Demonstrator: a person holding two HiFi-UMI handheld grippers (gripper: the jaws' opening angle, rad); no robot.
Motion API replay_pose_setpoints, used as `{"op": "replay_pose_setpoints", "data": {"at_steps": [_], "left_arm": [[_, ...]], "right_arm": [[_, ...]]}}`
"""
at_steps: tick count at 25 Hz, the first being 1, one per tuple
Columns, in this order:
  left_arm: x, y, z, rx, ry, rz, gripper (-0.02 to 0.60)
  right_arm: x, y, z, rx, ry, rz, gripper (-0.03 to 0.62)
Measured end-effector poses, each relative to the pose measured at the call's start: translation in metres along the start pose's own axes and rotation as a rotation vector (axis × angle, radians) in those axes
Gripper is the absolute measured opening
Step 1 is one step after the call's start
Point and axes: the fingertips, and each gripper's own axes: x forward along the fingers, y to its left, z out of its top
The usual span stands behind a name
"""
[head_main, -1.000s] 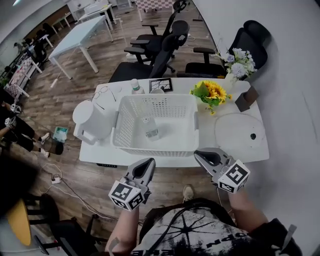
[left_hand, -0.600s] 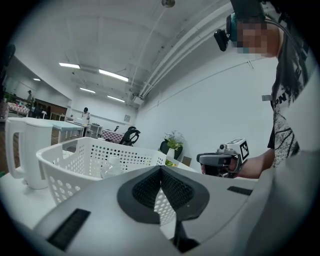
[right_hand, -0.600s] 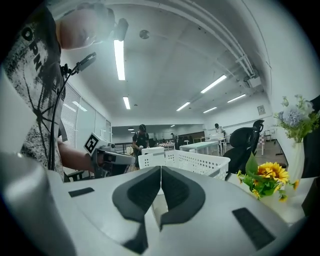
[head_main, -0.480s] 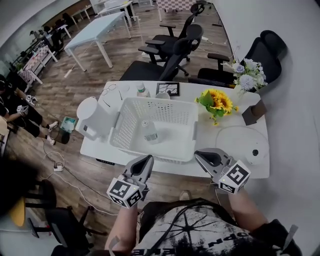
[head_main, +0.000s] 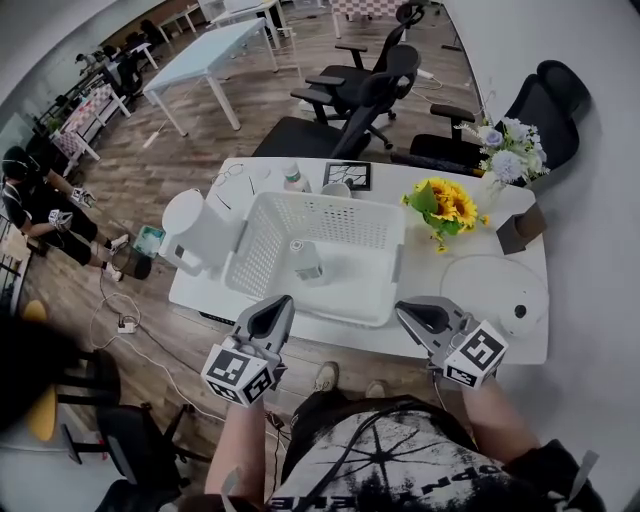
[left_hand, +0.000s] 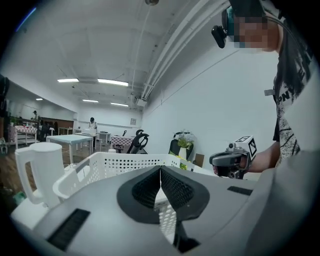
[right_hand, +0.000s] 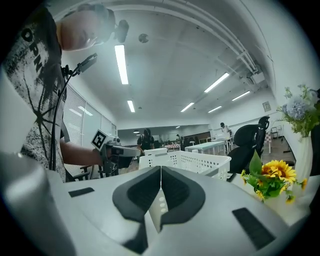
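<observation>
Left tongs (head_main: 277, 308) back; one basket (head_main: 330, 199), perhaps one bottle (head_main: 306, 260)

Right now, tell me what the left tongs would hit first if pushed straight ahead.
Most likely the near wall of the white perforated basket, dead ahead of the shut left tongs; depth is hard to gauge.

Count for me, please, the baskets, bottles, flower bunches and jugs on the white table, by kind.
Basket: 1
Bottles, one inside it and one behind it: 2
Flower bunches, sunflowers and pale flowers: 2
Jug: 1
Total: 6
</observation>
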Motion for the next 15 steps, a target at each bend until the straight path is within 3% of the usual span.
{"op": "replay_pose_setpoints", "data": {"at_steps": [9,15], "left_arm": [[0.021,0.040,0.033,0.208,0.145,-0.043,0.013],[0.055,0.050,0.027,0.390,0.322,-0.163,0.105]], "right_arm": [[-0.005,-0.017,0.000,0.022,-0.018,-0.104,0.021],[-0.013,-0.026,-0.003,0.039,-0.036,-0.201,0.021]]}}
